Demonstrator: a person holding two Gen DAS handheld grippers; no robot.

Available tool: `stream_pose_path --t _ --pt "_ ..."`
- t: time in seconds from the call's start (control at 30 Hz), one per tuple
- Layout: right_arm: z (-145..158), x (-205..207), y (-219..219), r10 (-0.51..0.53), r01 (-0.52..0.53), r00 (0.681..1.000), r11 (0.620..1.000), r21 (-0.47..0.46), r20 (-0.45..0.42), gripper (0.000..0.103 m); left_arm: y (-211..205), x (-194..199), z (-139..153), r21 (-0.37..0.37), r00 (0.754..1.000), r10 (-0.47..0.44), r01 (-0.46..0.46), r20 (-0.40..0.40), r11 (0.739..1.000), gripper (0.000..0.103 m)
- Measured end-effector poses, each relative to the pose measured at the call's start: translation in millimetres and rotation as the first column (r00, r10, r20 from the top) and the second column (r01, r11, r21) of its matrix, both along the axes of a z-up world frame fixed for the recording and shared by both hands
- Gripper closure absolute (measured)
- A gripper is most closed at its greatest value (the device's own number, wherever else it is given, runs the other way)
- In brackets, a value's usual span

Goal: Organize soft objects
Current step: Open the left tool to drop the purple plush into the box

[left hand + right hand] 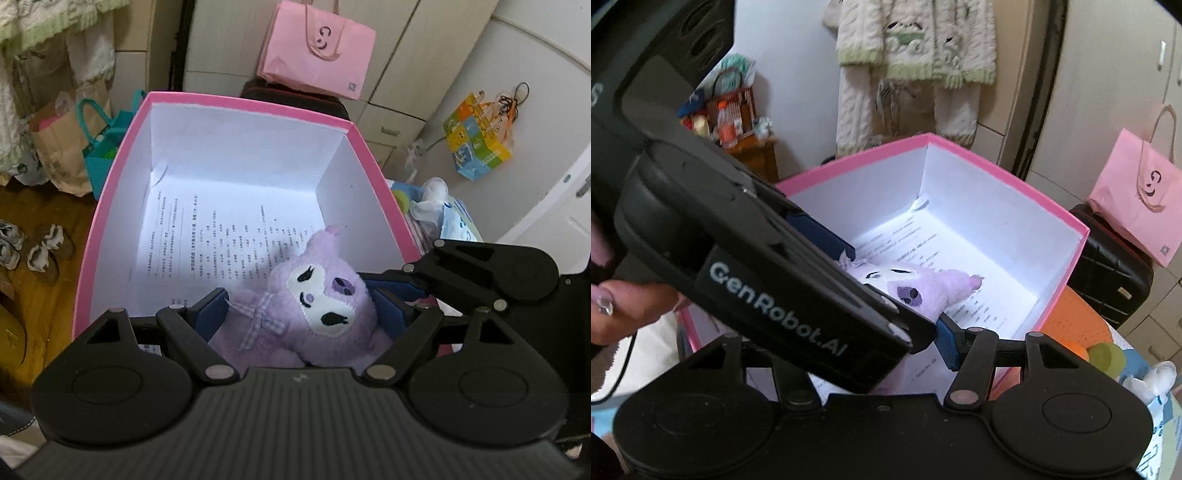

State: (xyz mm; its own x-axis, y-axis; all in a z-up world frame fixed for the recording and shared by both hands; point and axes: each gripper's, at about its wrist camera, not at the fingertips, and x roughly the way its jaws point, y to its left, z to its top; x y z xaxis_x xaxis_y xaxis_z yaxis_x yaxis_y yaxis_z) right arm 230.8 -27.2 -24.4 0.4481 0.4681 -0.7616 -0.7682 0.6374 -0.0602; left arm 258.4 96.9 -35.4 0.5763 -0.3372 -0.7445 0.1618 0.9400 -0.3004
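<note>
Currently held: a purple plush (317, 306), face up with a checked bow at its neck, sits between the blue pads (208, 314) of my left gripper (301, 310).
Left jaws: set fairly wide, both pads pressed into the plush's sides, one at the bow and one against the head.
Where the plush is: inside the mouth of the pink box (110, 229), at its near end, with one ear tip pointing toward the far wall.
Under the plush: a printed sheet (207, 236) covers the white floor of the box; I cannot tell whether the plush touches it.
Right jaws: my right gripper (882, 343) comes in just beside the left, at the box's near rim. Only one blue pad (947, 343) shows, near the plush's head; my left gripper's body hides the other, so I cannot tell if these jaws grip anything.
Hand: fingers (624, 310) wrap my left gripper's handle.
Around the box: a pink paper bag (317, 48) stands on a black suitcase (1108, 266) behind it; a knitted garment (912, 55) hangs on the wall.
</note>
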Motion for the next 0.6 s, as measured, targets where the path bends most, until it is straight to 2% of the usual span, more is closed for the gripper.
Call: stream_pose_path --t 0.1,0.2,0.33,0.53,0.6 --pt "-1.3 -2.8 1.4 0.000 0.000 1.000 1.000 -0.029 0.004 0.037 -4.0 -7.7 8.5 0.052 0.998 0.020 -0.023 0.057 0.998 0.018" --pt "1.7 -10.3 -1.8 -0.003 0.003 1.000 0.999 -0.037 0.021 0.036 -7.0 -20.3 19.3 0.107 0.993 -0.002 -0.011 0.115 0.994 0.017" --pt "11.0 -15.6 -9.5 -0.013 0.014 0.999 1.000 -0.020 0.038 0.029 -4.9 -35.9 32.7 0.123 0.988 -0.017 -0.001 0.152 0.992 0.017" --pt "24.2 -35.6 -23.7 -0.030 0.029 0.997 1.000 0.005 0.072 0.029 -3.6 -64.3 58.5 0.152 0.976 -0.037 0.004 0.217 0.988 0.017" --pt "30.8 -44.9 -28.7 -0.034 0.033 0.995 0.999 0.017 0.093 0.029 -5.5 -72.8 65.9 0.159 0.970 -0.059 0.021 0.237 0.987 0.013"
